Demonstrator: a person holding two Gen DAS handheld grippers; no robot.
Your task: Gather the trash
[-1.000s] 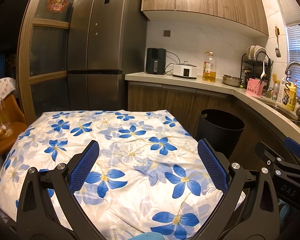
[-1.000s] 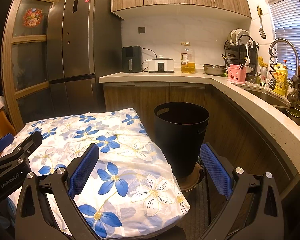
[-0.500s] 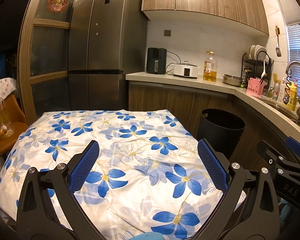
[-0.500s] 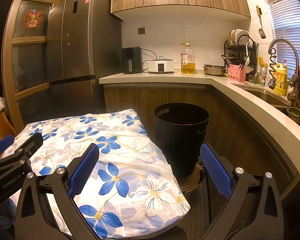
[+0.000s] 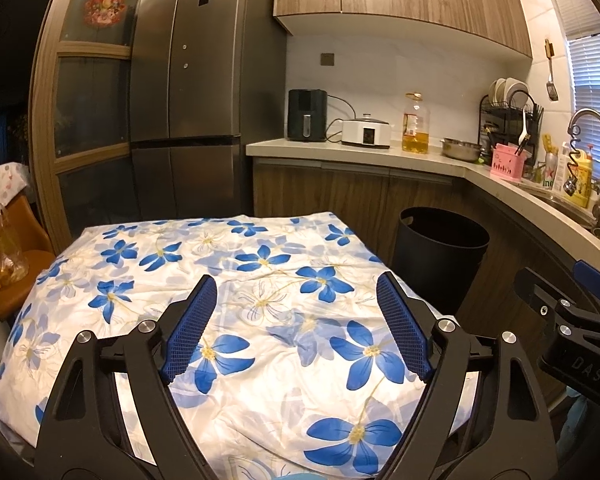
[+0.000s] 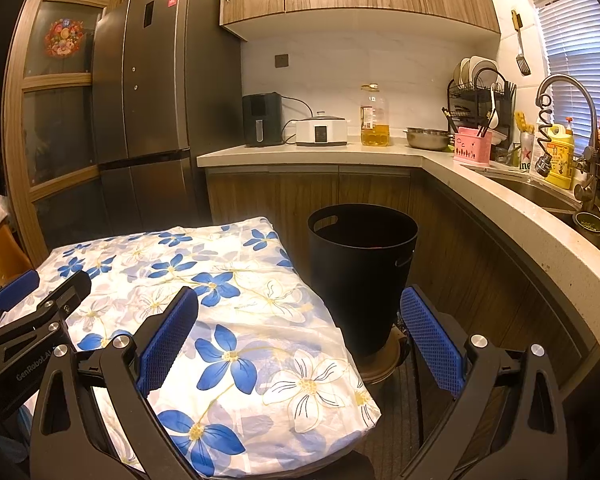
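Note:
A black trash bin stands on the floor right of a table covered by a blue-flowered cloth; the bin also shows in the left wrist view. No loose trash shows on the cloth. My left gripper is open and empty above the near part of the cloth. My right gripper is open and empty over the table's right edge, in front of the bin. Each gripper shows at the edge of the other's view.
A kitchen counter curves along the back and right, with appliances, an oil bottle, a dish rack and a sink. A tall fridge stands behind the table. An orange chair with a bag is at the left.
Both grippers have barely shifted; both stay open. Nothing on the table has moved.

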